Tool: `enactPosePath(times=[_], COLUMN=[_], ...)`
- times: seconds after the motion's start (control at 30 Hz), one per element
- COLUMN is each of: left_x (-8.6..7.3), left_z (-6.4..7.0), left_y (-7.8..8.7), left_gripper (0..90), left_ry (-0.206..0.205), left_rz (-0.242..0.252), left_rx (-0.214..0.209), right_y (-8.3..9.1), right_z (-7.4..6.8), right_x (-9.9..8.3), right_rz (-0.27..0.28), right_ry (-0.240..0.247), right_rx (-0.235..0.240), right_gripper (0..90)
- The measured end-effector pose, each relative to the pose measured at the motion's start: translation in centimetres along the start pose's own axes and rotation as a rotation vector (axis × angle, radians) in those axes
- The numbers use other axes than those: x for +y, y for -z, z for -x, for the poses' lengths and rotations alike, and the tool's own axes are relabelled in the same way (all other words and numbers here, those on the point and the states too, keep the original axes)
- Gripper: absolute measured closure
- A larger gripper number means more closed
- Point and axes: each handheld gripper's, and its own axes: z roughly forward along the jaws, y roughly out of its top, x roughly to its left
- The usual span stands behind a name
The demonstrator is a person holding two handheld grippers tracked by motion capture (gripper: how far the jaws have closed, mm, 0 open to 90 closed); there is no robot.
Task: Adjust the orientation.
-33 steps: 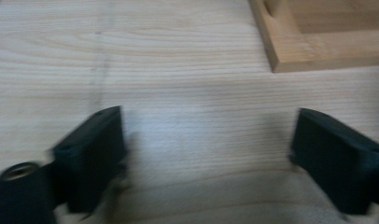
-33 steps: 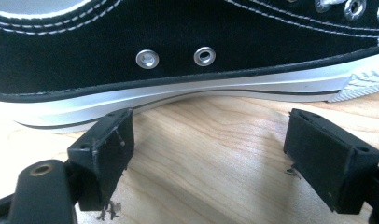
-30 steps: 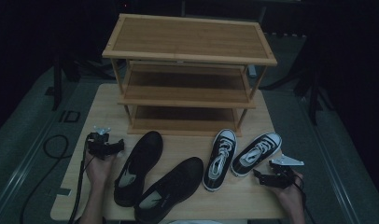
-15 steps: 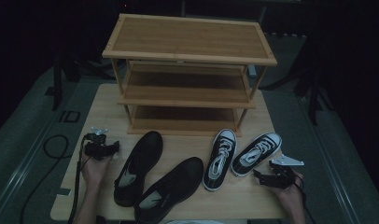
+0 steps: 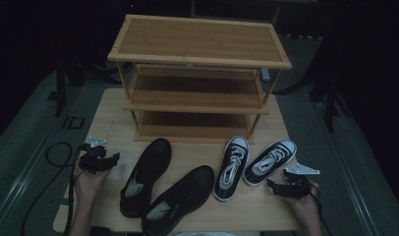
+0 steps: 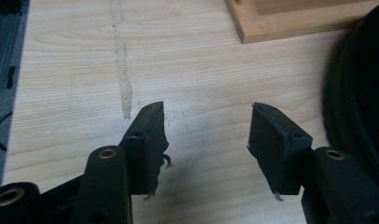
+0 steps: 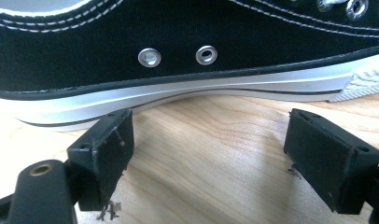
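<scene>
Left tongs (image 5: 100, 158) had drifted slightly back from the black shoe (image 5: 144, 175), jaws wide and empty; right tongs (image 5: 284, 186), also wide, sat just beside the sneaker (image 5: 269, 162) on the table (image 5: 114, 118).

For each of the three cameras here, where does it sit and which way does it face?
High view: above the person's side, facing forward and down on the light wooden table and three-tier wooden shoe rack; both hands hold grippers.
Left gripper view: rides the left hand-held gripper, jaws open over bare table beside the black leather shoe.
Right gripper view: rides the right hand-held gripper, jaws open facing the black canvas sneaker.
Shared: high view shows that sneaker.
</scene>
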Motion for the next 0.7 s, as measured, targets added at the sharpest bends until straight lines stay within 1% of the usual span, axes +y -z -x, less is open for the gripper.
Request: enactPosePath(times=[0.1, 0.13, 0.17, 0.2, 0.23, 0.3, 0.37, 0.4, 0.43, 0.63, 0.67, 0.7], left_x=[0.0, 0.0, -0.1, -0.1, -0.1, -0.2, -0.2, -0.2, -0.2, -0.3, -0.3, -0.4], left_z=[-0.1, -0.2, -0.2, -0.2, 0.0, 0.2, 0.4, 0.4, 0.7, 1.5, 1.5, 1.8], left_y=[0.7, 1.3, 1.6, 1.6, 2.1, 2.6, 3.0, 3.0, 3.4, 4.4, 4.4, 4.7], left_gripper=[47.6, 48.2, 48.8, 49.2, 49.6, 50.1, 50.9, 51.2, 51.4, 52.8, 52.9, 53.5], left_ry=[-0.002, 0.010, 0.017, 0.017, 0.013, 0.009, 0.011, 0.011, 0.015, 0.000, 0.000, -0.006], left_rz=[0.007, 0.021, 0.030, 0.030, 0.034, 0.037, 0.043, 0.043, 0.046, 0.070, 0.070, 0.075], left_rx=[-0.001, -0.015, -0.028, -0.028, -0.038, -0.053, -0.068, -0.068, -0.088, -0.111, -0.111, -0.111], right_y=[0.0, 0.0, 0.0, 0.0, 0.0, 0.0, 0.0, 0.0, 0.0, 0.0, 0.0, 0.0], right_z=[0.0, 0.0, 0.0, 0.0, 0.0, 0.0, 0.0, 0.0, 0.0, 0.0, 0.0, 0.0], right_x=[0.0, 0.0, 0.0, 0.0, 0.0, 0.0, 0.0, 0.0, 0.0, 0.0, 0.0, 0.0], right_rz=[0.000, 0.001, 0.000, 0.000, 0.000, 0.000, 0.000, 0.000, 0.000, -0.002, -0.002, -0.002], right_ry=[-0.001, 0.000, 0.000, 0.000, 0.001, 0.000, 0.001, 0.001, 0.001, 0.002, 0.002, 0.002], right_rx=[0.000, 0.000, 0.000, 0.000, 0.000, 0.001, 0.002, 0.002, 0.002, 0.002, 0.002, 0.002], right_gripper=[15.8, 15.8, 15.8, 15.8, 15.8, 15.8, 15.8, 15.8, 15.8, 15.7, 15.7, 15.7])
